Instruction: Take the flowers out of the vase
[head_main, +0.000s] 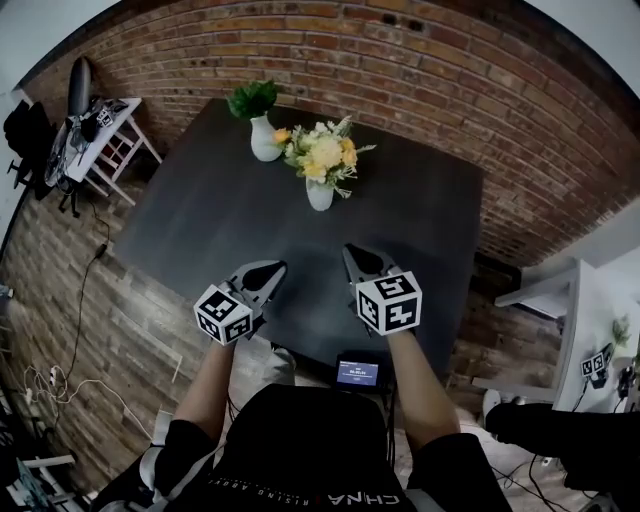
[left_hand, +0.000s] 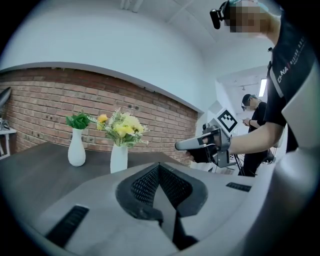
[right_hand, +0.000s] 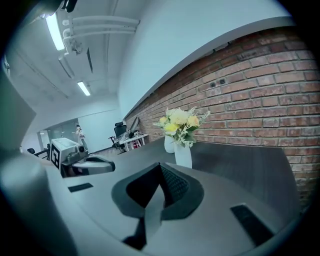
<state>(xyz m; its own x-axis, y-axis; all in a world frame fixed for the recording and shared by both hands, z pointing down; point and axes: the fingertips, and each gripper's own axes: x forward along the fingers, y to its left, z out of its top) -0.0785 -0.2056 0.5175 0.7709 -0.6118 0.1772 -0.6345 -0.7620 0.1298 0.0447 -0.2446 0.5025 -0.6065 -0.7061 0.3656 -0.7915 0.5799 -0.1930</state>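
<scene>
Both grippers shut and empty at the near table edge, flowers in the vase untouched.
Left gripper (head_main: 272, 268) and right gripper (head_main: 353, 253) sat side by side on outstretched forearms, pointing forward and slightly down; the jaws of each were together with nothing between them (each gripper's own view agreed). Flowers (head_main: 325, 152) stood in the white vase (head_main: 319, 194) mid-table (head_main: 190, 220), well ahead of both tips, with a second vase (head_main: 264, 138) of green leaves just beyond. Only the left gripper view showed a bystander (left_hand: 256, 120); only the right gripper view showed ceiling lights (right_hand: 54, 30).
</scene>
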